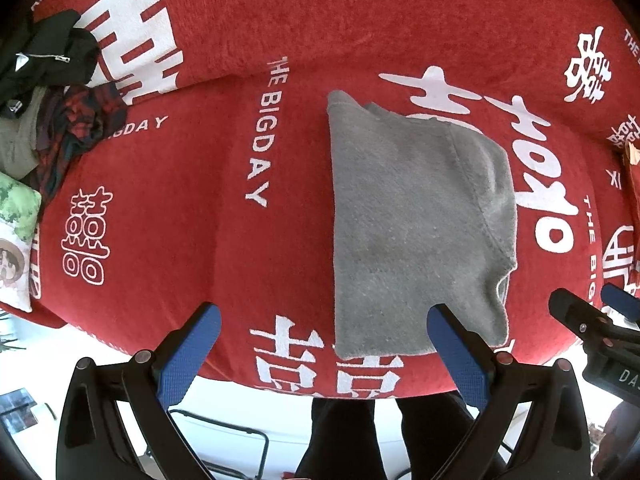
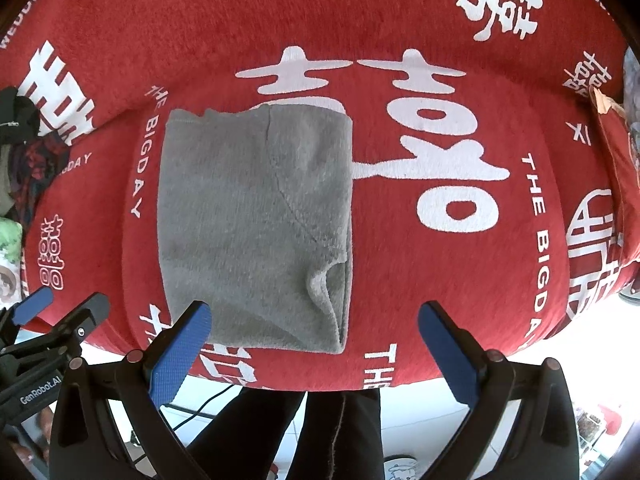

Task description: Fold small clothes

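Observation:
A grey garment (image 1: 416, 216) (image 2: 256, 224) lies folded into a rough rectangle on the red cover (image 1: 192, 184) (image 2: 440, 280) with white lettering. My left gripper (image 1: 324, 320) hovers open above the cover's near edge, its right finger over the garment's near edge, nothing between the blue pads. My right gripper (image 2: 314, 320) is open too, above the garment's near right corner, holding nothing. The right gripper's fingers (image 1: 576, 312) show at the right edge of the left wrist view; the left gripper's fingers (image 2: 84, 312) show at the left edge of the right wrist view.
A heap of other clothes (image 1: 60, 92), black, plaid and beige, lies at the far left of the cover. A green and white cushion (image 1: 16, 216) sits below it. A person's dark trouser legs (image 2: 320, 432) stand at the near edge, over a white floor.

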Action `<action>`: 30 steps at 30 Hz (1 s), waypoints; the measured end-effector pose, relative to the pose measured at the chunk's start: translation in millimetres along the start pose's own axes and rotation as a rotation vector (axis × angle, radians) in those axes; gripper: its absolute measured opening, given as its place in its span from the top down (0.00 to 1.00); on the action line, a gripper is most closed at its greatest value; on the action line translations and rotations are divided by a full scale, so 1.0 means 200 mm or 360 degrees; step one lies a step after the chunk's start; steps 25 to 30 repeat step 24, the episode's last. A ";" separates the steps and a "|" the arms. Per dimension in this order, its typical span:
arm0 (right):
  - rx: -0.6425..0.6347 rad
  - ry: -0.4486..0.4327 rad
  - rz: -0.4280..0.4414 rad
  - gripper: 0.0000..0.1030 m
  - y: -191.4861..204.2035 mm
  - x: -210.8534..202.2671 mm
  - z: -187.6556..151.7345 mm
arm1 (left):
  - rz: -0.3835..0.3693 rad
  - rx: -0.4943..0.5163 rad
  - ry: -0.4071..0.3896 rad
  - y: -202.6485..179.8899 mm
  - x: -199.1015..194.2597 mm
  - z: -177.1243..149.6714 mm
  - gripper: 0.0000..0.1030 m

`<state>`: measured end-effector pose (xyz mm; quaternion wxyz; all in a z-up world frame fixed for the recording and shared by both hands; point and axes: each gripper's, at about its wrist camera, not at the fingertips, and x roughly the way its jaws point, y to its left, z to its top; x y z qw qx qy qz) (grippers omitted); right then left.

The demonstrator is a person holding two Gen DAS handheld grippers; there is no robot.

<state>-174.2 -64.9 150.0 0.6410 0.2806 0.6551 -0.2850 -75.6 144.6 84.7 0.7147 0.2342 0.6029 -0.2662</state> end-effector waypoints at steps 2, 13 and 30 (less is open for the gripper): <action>-0.0005 -0.0003 -0.0004 0.00 0.00 0.00 0.01 | 0.0000 0.0001 -0.0001 0.00 0.00 0.00 0.00; -0.0029 -0.0025 -0.0030 0.00 0.01 -0.02 0.02 | 0.0005 0.0000 -0.0014 0.01 0.00 0.02 0.00; -0.0038 -0.0030 -0.0033 0.00 0.02 -0.02 0.03 | 0.0010 0.0013 -0.0044 -0.01 -0.01 0.01 0.00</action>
